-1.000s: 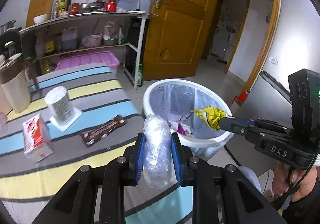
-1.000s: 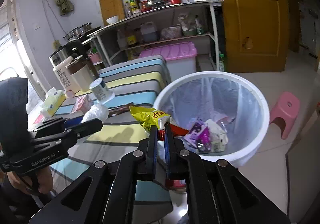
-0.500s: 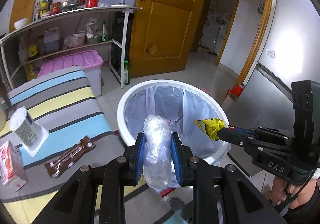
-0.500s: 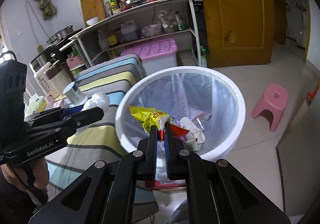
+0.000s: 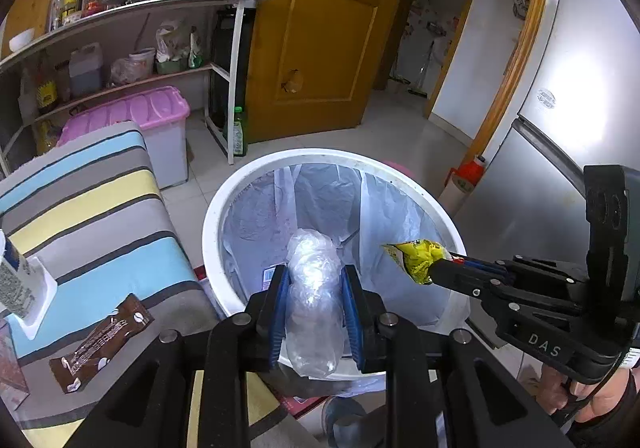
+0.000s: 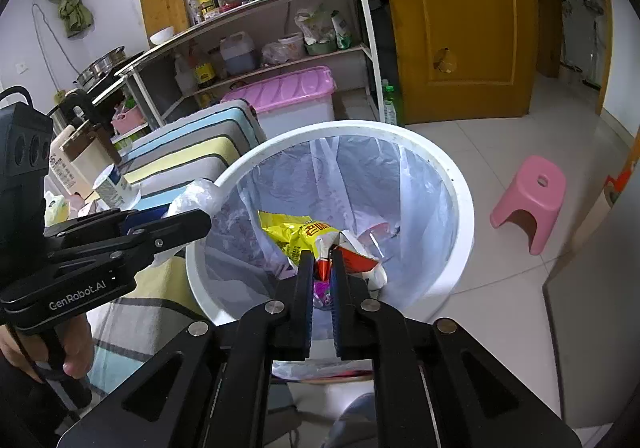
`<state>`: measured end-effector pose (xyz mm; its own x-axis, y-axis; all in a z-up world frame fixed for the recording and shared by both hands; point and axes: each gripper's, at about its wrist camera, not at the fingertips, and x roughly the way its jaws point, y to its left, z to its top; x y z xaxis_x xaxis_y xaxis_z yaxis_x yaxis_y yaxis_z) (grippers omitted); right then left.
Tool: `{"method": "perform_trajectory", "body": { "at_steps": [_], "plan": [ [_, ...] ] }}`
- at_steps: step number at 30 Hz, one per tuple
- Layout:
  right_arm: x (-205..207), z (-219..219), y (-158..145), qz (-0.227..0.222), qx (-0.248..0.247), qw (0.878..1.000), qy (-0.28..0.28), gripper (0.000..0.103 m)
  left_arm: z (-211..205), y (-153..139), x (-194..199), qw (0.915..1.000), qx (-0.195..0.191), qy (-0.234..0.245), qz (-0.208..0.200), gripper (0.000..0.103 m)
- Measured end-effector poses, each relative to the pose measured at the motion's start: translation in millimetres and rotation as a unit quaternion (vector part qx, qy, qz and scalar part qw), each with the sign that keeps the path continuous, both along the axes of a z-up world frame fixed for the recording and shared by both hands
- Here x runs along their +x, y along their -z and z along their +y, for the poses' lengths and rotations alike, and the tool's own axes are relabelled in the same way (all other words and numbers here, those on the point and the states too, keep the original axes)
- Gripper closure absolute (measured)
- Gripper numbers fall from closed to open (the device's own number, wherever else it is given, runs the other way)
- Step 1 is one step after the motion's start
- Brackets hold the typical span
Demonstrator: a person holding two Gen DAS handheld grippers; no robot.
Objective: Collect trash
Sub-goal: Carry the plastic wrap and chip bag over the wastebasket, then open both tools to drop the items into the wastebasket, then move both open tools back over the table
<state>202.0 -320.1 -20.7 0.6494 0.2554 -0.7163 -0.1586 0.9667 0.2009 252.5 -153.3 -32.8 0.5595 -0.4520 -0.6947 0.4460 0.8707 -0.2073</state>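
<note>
Plastic (image 5: 314, 300), clear and crumpled into a tall wad, fills the gap of the left tongs (image 5: 316, 302) in the left wrist view; the blue pads (image 5: 280, 308) clamp it from both sides and it juts out beyond the tips toward 12 o'clock. It hangs over the near rim of the white bin (image 5: 224, 208), which is lined with a thin bag. At 3 o'clock the right tongs (image 5: 434, 272) pinch a yellow wrapper (image 5: 416, 258) above the bin's right side. A brown packet (image 5: 104, 340) lies on the striped worktop (image 5: 92, 208) at 9 o'clock. A second ago the bin sat further off and more of the worktop showed; both loads were held the same way.

From the right wrist view, the right tongs (image 6: 321, 260) are nearly shut on the wrapper (image 6: 296, 234), yellow with a red end, its body fanning toward 11 o'clock over the bin (image 6: 460, 184) and the litter inside. The left tongs (image 6: 192, 216) reach in from 9 o'clock, the plastic (image 6: 192, 196) just at the rim. Earlier the wrapper hung nearer the rim; now it is well over the opening.
</note>
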Motion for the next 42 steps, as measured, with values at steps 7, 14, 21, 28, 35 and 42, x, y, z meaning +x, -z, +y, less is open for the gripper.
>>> {"method": "perform_trajectory", "body": {
  "at_steps": [7, 14, 21, 28, 35, 42],
  "plan": [
    [4.4, -0.2, 1.8, 0.001, -0.004, 1.0, 0.003, 0.091, -0.1, -0.7, 4.1, 1.0, -0.008, 0.004, 0.003, 0.069],
    [1.8, -1.2, 0.4, -0.003, 0.002, 1.0, 0.004, 0.083, 4.2, -4.8, 1.4, 0.9998, -0.018, 0.002, 0.006, 0.069],
    [-9.1, 5.3, -6.7, -0.011, 0.005, 1.0, -0.003, 0.083, 17.0, -12.1, -9.2, 0.9994, -0.032, -0.01, 0.002, 0.069],
    [-23.7, 22.0, -18.3, -0.024, 0.002, 0.999, -0.021, 0.083, 34.5, -18.7, -26.7, 0.999, -0.028, -0.033, -0.008, 0.069],
    [-37.6, 40.6, -26.6, -0.035, 0.003, 0.999, -0.041, 0.083, 55.4, -26.1, -46.9, 0.998, -0.025, -0.054, -0.02, 0.069],
    [-50.1, 55.4, -28.6, -0.037, 0.014, 0.997, -0.061, 0.083, 72.2, -28.3, -68.5, 0.9972, -0.019, -0.065, -0.03, 0.069]
  ]
}}
